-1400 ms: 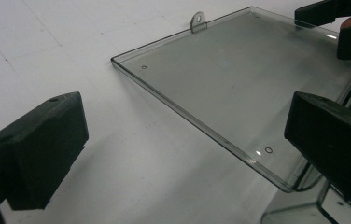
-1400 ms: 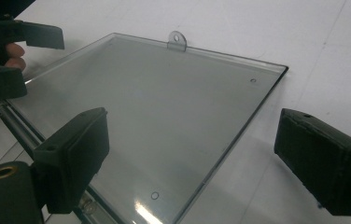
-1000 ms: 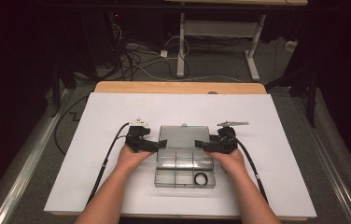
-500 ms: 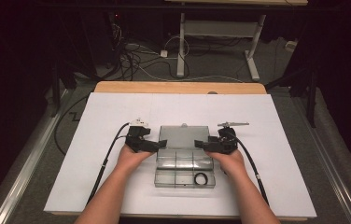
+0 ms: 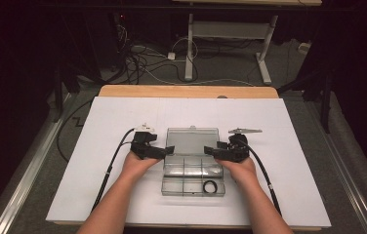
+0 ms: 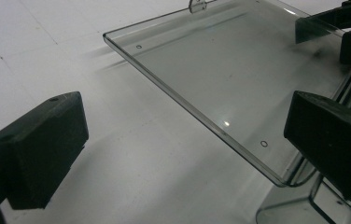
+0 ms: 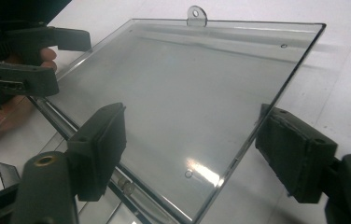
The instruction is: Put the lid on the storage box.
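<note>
A clear plastic compartment box [image 5: 186,171] lies mid-table with its lid [image 5: 193,140] folded flat behind it. One front compartment holds a black ring [image 5: 210,186]. My left gripper [image 5: 168,150] stands open at the box's left side near the hinge; in the left gripper view [image 6: 185,140] the lid's [image 6: 220,70] left edge runs between the wide-apart jaws, untouched. My right gripper [image 5: 210,151] stands open at the right side; in the right gripper view [image 7: 197,154] the lid's [image 7: 187,84] right corner lies between its jaws. The left gripper [image 7: 29,56] shows across the lid.
A white sheet [image 5: 98,195] covers the table, with a wooden strip [image 5: 186,91] at the far edge. A small metal tool [image 5: 244,130] lies behind my right gripper, a small white piece [image 5: 145,126] behind the left. Cables trail back along both forearms.
</note>
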Demonstrator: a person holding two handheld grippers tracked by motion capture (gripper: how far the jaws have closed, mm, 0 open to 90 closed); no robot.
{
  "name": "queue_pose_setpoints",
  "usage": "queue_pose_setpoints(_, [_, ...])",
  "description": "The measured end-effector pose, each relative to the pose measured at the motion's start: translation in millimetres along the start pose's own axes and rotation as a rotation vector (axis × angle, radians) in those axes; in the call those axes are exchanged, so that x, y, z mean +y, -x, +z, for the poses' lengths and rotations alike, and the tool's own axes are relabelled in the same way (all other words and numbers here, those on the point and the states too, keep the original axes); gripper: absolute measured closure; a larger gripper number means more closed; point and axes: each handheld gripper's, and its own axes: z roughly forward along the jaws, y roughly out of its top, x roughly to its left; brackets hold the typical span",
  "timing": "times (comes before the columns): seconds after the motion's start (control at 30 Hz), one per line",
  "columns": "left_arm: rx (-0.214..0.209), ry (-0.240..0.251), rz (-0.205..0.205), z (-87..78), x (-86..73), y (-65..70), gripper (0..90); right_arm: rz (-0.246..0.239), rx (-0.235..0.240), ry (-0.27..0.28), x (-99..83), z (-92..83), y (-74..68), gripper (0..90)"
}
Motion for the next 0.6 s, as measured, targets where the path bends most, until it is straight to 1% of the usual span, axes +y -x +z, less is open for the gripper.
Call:
queue_pose_setpoints(0.17, [-0.003, 0.007, 0.015, -1.3, 0.4, 1.4, 0.0, -0.034, -0.008, 0.029, 0.6, -3.4, -2.9, 34.4])
queue_pose_setpoints(0.3, [-0.009, 0.007, 0.023, -2.2, 1.1, 2.7, 0.8, -0.049, -0.019, 0.05, 0.8, -5.6, -3.7, 38.8])
queue_pose_setpoints(0.5, [-0.05, 0.007, 0.011, -3.6, 1.7, 3.3, 8.2, -0.067, -0.03, 0.081, 1.1, -9.9, -4.8, 45.8])
queue_pose_setpoints(0.57, [-0.065, 0.013, 0.016, -4.2, 2.0, 4.4, 12.3, -0.08, -0.037, 0.091, 1.6, -11.4, -5.5, 47.7])
queue_pose_setpoints(0.6, [-0.065, 0.015, 0.021, -4.1, 2.3, 5.5, 14.2, -0.087, -0.04, 0.098, 1.7, -12.1, -5.9, 48.7])
